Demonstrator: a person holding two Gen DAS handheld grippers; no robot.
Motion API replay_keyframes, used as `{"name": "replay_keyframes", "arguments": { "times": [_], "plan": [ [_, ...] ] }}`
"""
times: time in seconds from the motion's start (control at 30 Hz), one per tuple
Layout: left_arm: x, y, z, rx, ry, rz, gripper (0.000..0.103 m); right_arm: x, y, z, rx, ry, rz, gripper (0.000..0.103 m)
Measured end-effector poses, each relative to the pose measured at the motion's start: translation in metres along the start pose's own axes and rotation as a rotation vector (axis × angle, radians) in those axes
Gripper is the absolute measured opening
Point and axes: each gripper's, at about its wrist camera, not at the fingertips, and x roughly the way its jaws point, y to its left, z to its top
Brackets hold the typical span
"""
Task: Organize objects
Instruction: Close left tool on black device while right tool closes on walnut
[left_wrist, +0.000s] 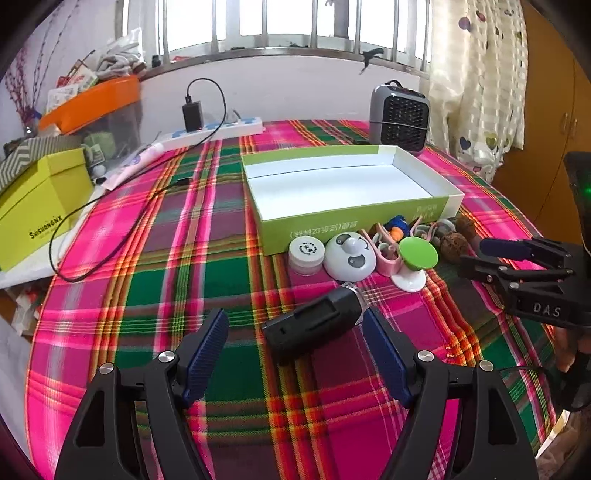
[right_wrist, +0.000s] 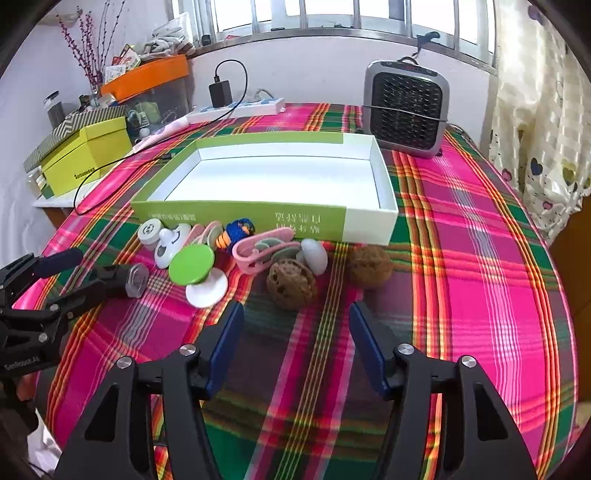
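Observation:
An empty shallow green and white box (left_wrist: 354, 221) (right_wrist: 240, 218) lies mid-table. Along its near wall sit a white jar (left_wrist: 306, 253), a white round gadget (left_wrist: 351, 258), pink clips (right_wrist: 258, 251), a green-topped white stand (right_wrist: 194, 266), a blue and orange knitted toy (right_wrist: 238, 230) and two walnuts (right_wrist: 291, 282) (right_wrist: 369, 266). A black cylinder with a silver end (left_wrist: 314, 325) lies on the cloth between the wide-apart fingers of my left gripper (left_wrist: 295, 325) (right_wrist: 88, 269), which is open. My right gripper (right_wrist: 295, 310) (left_wrist: 476, 254) is open and empty, just short of the nearer walnut.
A grey fan heater (right_wrist: 406, 107) stands behind the box. A power strip (left_wrist: 218, 131) with a black charger and trailing cable lies at the back left, beside a yellow-green box (left_wrist: 40, 206) and an orange-lidded bin (left_wrist: 92, 103). A curtain (right_wrist: 535, 110) hangs to the right.

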Motion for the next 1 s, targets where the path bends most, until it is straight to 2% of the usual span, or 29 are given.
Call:
{"name": "replay_keyframes", "arguments": {
  "times": [0.13,0.27,0.43,0.6,1.0],
  "plan": [
    [0.006,-0.001,0.0,0.007,0.015,-0.007,0.075,0.005,-0.001,0.004,-0.003,0.01,0.005,0.052],
    [0.011,-0.001,0.0,0.0,0.028,-0.026,0.075,0.01,0.001,0.006,-0.012,0.021,0.009,0.052],
    [0.012,0.001,0.0,-0.012,0.036,-0.035,0.075,0.014,0.002,0.008,-0.022,0.027,0.012,0.042],
    [0.013,0.0,-0.002,-0.013,0.049,-0.054,0.068,0.013,0.004,0.006,-0.03,0.028,0.014,0.033],
    [0.009,-0.007,-0.007,-0.004,0.079,-0.103,0.056,0.009,0.009,0.002,-0.026,0.037,0.055,0.032]
  ]
}}
